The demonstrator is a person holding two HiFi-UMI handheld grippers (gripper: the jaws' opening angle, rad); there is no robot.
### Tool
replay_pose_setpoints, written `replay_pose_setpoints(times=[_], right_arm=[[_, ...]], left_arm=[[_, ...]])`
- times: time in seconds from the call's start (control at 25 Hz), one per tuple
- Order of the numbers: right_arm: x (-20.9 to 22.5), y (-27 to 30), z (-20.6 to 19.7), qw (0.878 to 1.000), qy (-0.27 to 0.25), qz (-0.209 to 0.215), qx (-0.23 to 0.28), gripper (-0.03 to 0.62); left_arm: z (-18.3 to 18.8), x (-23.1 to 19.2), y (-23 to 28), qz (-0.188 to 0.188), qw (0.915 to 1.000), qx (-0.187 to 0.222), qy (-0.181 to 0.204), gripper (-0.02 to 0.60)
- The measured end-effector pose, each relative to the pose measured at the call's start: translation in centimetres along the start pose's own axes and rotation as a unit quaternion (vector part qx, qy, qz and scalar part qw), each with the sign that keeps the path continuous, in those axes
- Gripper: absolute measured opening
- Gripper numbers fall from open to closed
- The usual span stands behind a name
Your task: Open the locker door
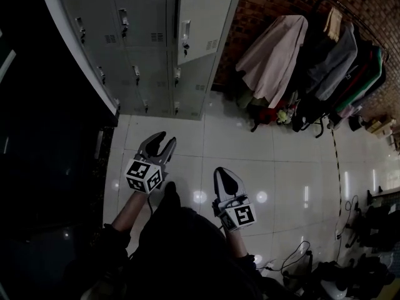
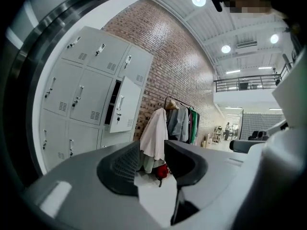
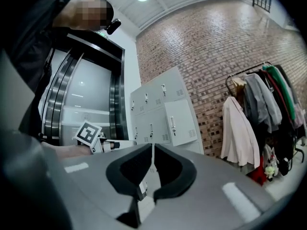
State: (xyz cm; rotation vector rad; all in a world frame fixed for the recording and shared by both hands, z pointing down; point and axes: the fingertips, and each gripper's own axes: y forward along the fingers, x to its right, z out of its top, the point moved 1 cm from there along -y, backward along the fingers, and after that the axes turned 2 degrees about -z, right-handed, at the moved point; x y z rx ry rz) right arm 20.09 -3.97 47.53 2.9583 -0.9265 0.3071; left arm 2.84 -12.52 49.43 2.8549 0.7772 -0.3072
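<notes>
A grey bank of lockers (image 1: pixel 134 42) stands against the wall ahead. One upper door (image 1: pixel 199 24) hangs ajar, with a key in its lock. My left gripper (image 1: pixel 159 144) is held low over the tiled floor, well short of the lockers, open and empty. To its right, my right gripper (image 1: pixel 226 181) is shut with nothing between its tips. In the left gripper view the open door (image 2: pixel 124 104) shows up left of the jaws' gap (image 2: pixel 152 150). In the right gripper view the same door (image 3: pixel 180 122) stands just beyond the closed tips (image 3: pixel 152 147).
A clothes rack (image 1: pixel 337 49) with several coats, a pale pink one (image 1: pixel 275 52) nearest, stands at the brick wall right of the lockers. Dark glass panels (image 1: pixel 44 136) run along the left. Cables and bags (image 1: pixel 337 267) lie on the white tiled floor at lower right.
</notes>
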Motion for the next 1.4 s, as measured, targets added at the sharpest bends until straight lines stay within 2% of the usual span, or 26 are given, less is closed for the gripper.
replay_pose_setpoints(times=[0.12,0.24,0.44,0.56,0.68,0.88,1.08,1.4], right_arm=[[0.4,-0.3,0.4,1.000,-0.003,-0.007,0.001,0.002],[0.6,-1.5,0.8,1.000,-0.006,-0.011,0.007,0.002],[0.0,-3.1,0.0,1.000,-0.027,0.003,-0.001,0.000],[-1.0,-4.7,-0.8,0.999,-0.024,0.018,-0.012,0.000],[-1.6,-5.7,-1.7,0.999,-0.023,0.022,-0.024,0.001],[-2.7,-6.2,-1.8,0.999,-0.023,0.028,-0.025,0.002],[-2.9,-6.4,-1.2,0.999,-0.024,0.025,-0.012,0.002],[-3.2,-7.9,-1.4,0.999,-0.025,0.022,-0.016,0.002]], left_arm=[[2.0,-0.5,0.6,0.001,0.9998,0.014,-0.011,0.167],[1.5,2.0,0.0,-0.010,0.9997,0.015,-0.014,0.167],[-2.2,7.1,-3.0,-0.009,0.9986,0.010,-0.051,0.166],[-5.4,11.2,-5.4,-0.018,0.9976,-0.009,-0.066,0.166],[-7.3,13.5,-7.1,-0.026,0.9963,-0.025,-0.078,0.164],[-7.0,13.3,-8.3,-0.026,0.9974,-0.023,-0.063,0.161],[-7.2,12.7,-9.1,-0.015,0.9975,-0.022,-0.065,0.156],[-8.4,15.1,-9.6,-0.040,0.9963,-0.030,-0.069,0.146]])
